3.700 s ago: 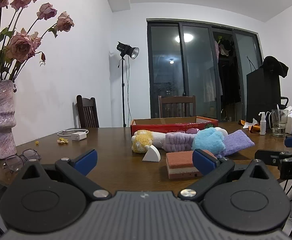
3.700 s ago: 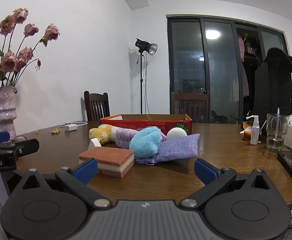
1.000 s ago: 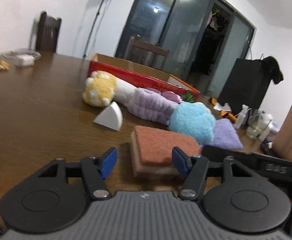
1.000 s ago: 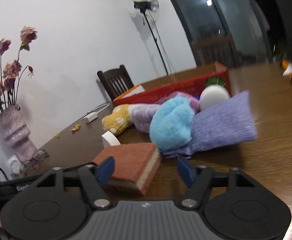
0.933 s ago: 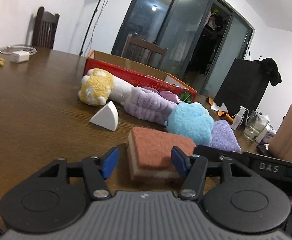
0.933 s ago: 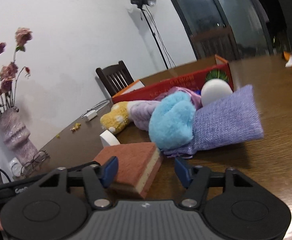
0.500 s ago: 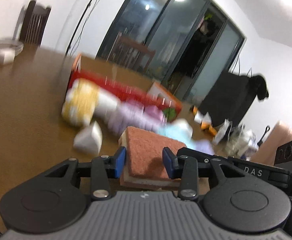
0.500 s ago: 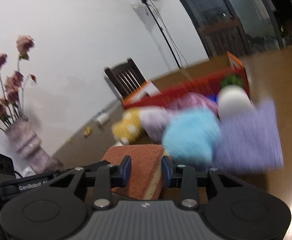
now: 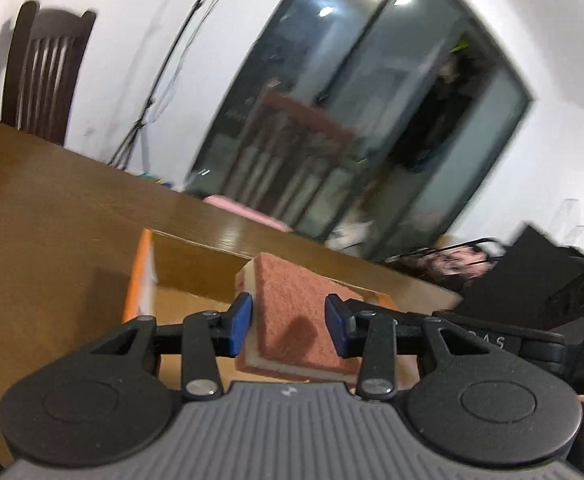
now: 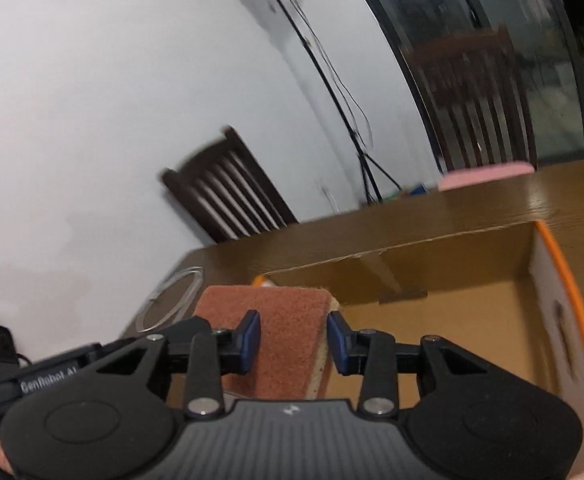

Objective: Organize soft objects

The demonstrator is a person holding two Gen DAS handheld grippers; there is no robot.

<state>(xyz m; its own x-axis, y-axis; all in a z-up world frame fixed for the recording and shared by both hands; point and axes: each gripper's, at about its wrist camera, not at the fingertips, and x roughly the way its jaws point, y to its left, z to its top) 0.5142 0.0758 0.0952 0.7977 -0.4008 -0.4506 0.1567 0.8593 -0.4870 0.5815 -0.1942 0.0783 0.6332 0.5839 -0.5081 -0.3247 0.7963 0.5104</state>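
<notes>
Both my left claw [image 9: 287, 322] and right claw [image 10: 293, 338] clamp the sponge [image 9: 292, 320] between their pads above the box [image 10: 452, 304]; one claw reads "GenRobot.AI".

I read "GenRobot.AI" in white on the left claw [image 10: 35, 376] body, seen from the right wrist. From the left wrist, "DAS" on the right claw [image 9: 492, 342], first letter partly hidden.

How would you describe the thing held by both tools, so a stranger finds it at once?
Look above the open cardboard box on the wooden table. Both tools grip a sponge there. Its rough reddish-brown top over a pale yellow layer sets it apart.
</notes>
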